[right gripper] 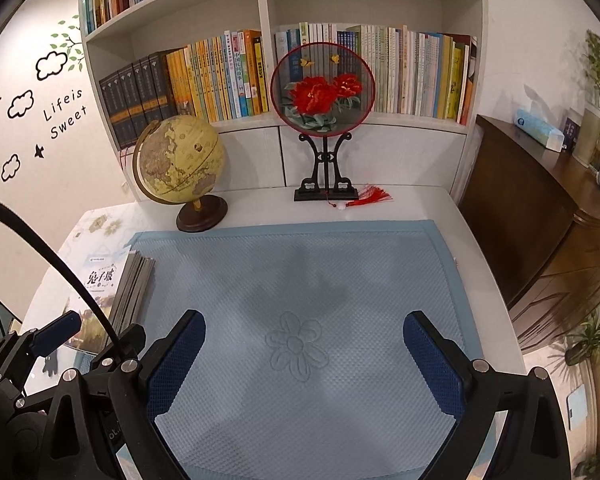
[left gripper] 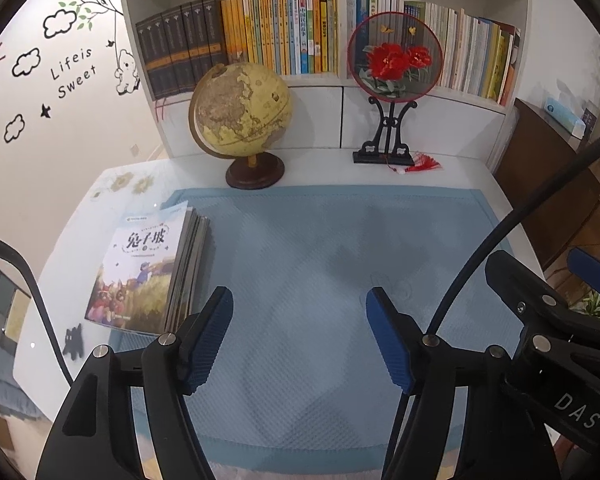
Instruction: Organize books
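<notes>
The books (left gripper: 148,276) lie in one squared stack on the bench (left gripper: 451,172), at the left edge of the blue mat (left gripper: 307,264), with the globe (left gripper: 242,110) behind the mat's left corner. Nothing else is loose on the mat, so the gathering looks done. What may remain, as a guess, is moving the stack to the shelf (left gripper: 339,80) behind the mat. The left tool (left gripper: 300,340) is released, its jaws apart over bare mat just right of the stack. The right tool (right gripper: 301,364) is also released and empty over the mat's flower.
</notes>
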Demonstrator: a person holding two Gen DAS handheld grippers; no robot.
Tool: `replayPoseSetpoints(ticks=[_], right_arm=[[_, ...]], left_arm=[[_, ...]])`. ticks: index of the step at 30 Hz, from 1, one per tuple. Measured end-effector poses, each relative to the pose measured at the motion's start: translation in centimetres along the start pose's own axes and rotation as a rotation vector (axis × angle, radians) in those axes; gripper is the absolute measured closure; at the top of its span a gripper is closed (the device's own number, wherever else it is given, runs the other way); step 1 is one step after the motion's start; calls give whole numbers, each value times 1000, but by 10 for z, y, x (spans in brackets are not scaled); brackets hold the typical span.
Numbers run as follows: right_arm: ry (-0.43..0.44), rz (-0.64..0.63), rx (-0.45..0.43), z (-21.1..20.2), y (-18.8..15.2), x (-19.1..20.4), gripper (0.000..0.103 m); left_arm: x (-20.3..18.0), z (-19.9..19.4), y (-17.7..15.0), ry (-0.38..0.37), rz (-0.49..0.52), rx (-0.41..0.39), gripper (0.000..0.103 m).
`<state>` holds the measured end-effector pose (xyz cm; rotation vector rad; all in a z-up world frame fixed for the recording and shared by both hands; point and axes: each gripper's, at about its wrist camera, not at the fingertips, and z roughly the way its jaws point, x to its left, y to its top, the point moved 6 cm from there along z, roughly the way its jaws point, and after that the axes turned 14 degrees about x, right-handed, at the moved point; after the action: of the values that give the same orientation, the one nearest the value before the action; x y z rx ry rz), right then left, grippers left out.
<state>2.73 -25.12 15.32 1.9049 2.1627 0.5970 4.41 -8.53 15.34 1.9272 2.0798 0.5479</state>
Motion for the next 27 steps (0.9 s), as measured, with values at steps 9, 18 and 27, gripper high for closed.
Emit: replayPoseSetpoints(ticks=[9, 18, 27], right_arm=[[-13, 6, 19, 3, -5, 1, 4], [-33, 16, 26, 5, -8, -8, 4], [-70, 48, 60, 12, -21, -35, 4]], left_arm=[[-2, 4, -6, -2, 16, 20, 36], [-13, 9, -9, -2, 37, 39, 36], [-43, 27, -20, -20, 79, 88, 36]])
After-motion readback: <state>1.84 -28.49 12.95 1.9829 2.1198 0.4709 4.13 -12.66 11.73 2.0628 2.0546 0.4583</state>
